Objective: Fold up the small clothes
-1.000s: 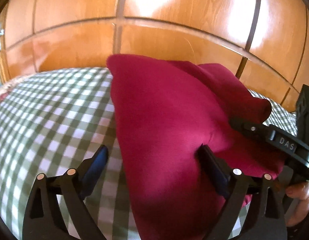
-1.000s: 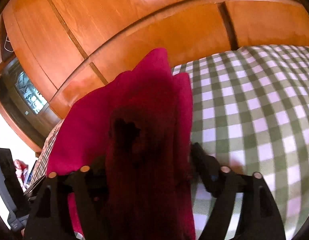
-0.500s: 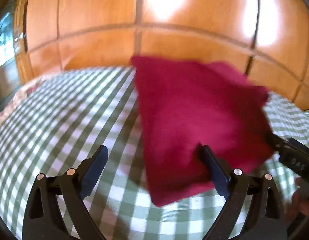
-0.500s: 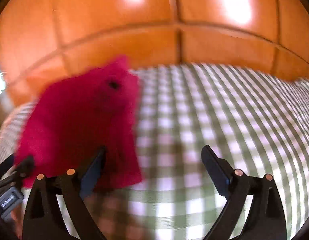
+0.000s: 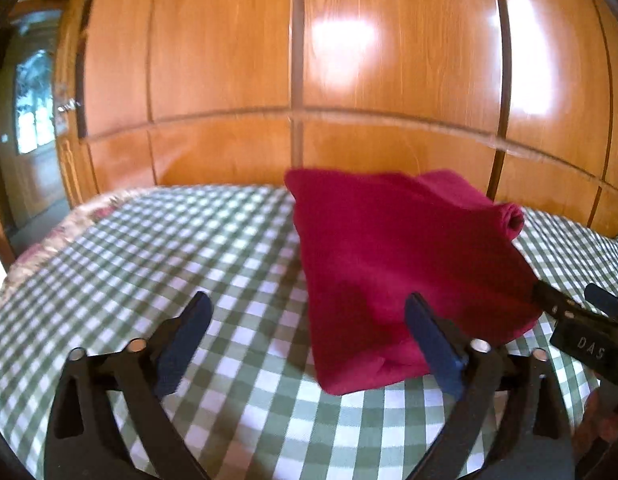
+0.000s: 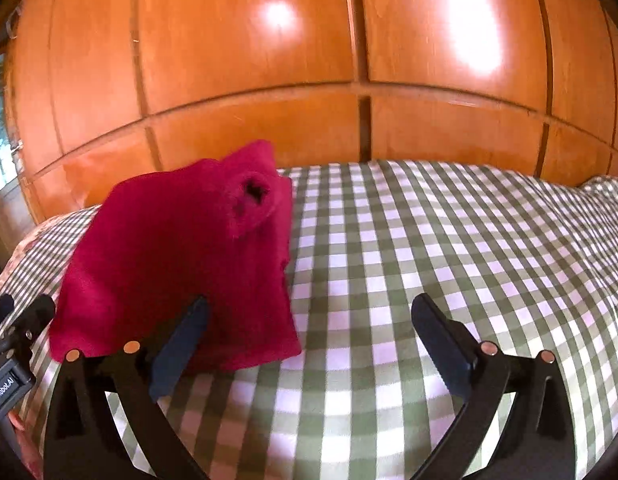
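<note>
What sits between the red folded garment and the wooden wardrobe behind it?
Nothing much: in the right wrist view only a strip of green checked bedcover shows beside the red folded garment before the wooden wardrobe.

Daylight is filling both views warmly, and white glare patches are shining on the glossy wooden panels (image 5: 389, 80). Fisheye distortion is bending lines and darkening corners. Slight motion blur is softening the checked bedcover (image 6: 429, 248).
</note>
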The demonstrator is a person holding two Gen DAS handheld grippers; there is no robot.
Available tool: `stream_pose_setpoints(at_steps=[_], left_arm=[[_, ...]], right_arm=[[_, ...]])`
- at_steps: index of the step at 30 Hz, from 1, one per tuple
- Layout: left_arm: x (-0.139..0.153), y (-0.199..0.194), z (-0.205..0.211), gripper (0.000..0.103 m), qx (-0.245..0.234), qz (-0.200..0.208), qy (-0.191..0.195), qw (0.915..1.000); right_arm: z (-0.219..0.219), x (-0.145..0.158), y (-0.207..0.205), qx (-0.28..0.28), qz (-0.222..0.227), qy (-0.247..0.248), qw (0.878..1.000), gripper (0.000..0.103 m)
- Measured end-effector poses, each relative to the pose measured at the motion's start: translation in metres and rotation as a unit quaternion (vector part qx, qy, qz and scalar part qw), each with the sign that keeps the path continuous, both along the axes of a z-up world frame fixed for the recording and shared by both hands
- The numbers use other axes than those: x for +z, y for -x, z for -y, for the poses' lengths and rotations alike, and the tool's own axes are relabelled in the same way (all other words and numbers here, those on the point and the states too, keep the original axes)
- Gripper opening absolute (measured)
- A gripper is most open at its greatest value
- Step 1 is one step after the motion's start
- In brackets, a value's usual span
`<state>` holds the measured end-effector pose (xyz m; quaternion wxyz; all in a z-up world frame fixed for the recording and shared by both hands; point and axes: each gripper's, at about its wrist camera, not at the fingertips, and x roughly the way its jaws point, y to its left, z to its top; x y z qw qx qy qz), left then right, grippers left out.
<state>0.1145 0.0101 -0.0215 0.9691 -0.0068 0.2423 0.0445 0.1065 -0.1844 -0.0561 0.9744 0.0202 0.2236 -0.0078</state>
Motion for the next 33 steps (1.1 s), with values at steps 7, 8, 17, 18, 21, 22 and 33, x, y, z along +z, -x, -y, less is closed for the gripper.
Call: stream_pose_setpoints(at_steps=[7, 8, 17, 18, 21, 22, 33], left_arm=[[0.013, 0.036, -0.014, 0.099, 0.023, 0.053, 0.015, 0.9982], [0.012, 0.040, -0.012, 0.099, 0.025, 0.054, 0.012, 0.9981], [0.016, 0.069, -0.005, 0.099, 0.073, 0.095, -0.036, 0.9921], [0.015, 0.071, -0.005, 0.099, 0.073, 0.097, -0.039, 0.9918], [0.013, 0.074, -0.004, 0.099, 0.076, 0.099, -0.044, 0.9912], [0.012, 0.074, -0.005, 0.099, 0.073, 0.098, -0.042, 0.9916], [0.010, 0.077, -0.005, 0.099, 0.071, 0.096, -0.037, 0.9922]], right_arm=[[-0.029, 0.009, 0.041, 0.018, 0.047, 0.044, 0.998, 0.101], [-0.032, 0.008, 0.043, 0.018, 0.048, 0.047, 0.998, 0.101], [-0.035, 0.007, 0.070, 0.016, 0.061, 0.043, 0.997, 0.101], [-0.035, 0.008, 0.072, 0.016, 0.065, 0.042, 0.997, 0.101], [-0.037, 0.007, 0.077, 0.018, 0.070, 0.045, 0.996, 0.101], [-0.037, 0.007, 0.078, 0.019, 0.072, 0.047, 0.996, 0.101], [-0.039, 0.005, 0.080, 0.019, 0.072, 0.046, 0.996, 0.101]])
